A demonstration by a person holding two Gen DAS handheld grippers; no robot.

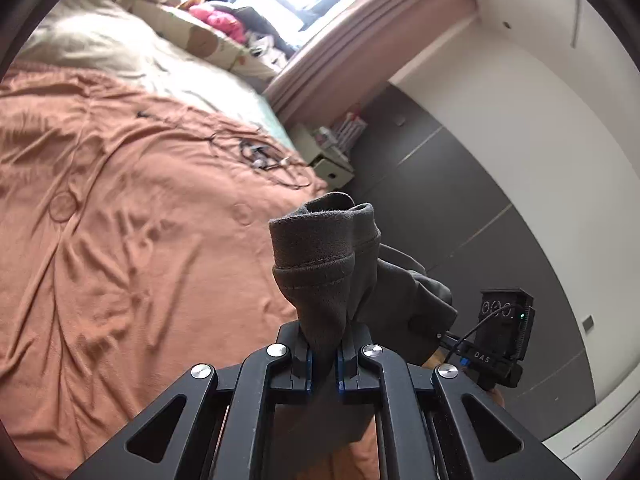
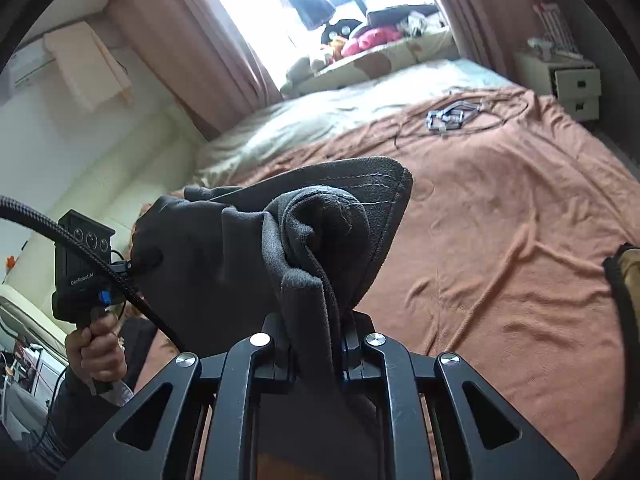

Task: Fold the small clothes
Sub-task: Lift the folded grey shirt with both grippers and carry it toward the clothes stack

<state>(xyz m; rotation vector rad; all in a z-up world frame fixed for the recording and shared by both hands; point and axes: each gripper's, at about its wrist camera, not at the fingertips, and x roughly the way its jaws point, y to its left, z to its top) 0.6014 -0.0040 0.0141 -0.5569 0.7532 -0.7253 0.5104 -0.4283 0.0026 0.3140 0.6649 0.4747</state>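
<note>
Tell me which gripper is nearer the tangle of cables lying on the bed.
Neither clearly: the left gripper and right gripper both hold the dark garment up, well short of the cables.

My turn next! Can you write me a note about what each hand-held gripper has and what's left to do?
Left hand-held gripper: shut on a bunched edge of the dark grey garment.
Right hand-held gripper: shut on another part of the same garment.
The garment hangs between them, lifted above the orange bedspread.
Done: picked up.
Left: probably lay it flat on the bedspread, then fold; no neat fold shows yet.
</note>
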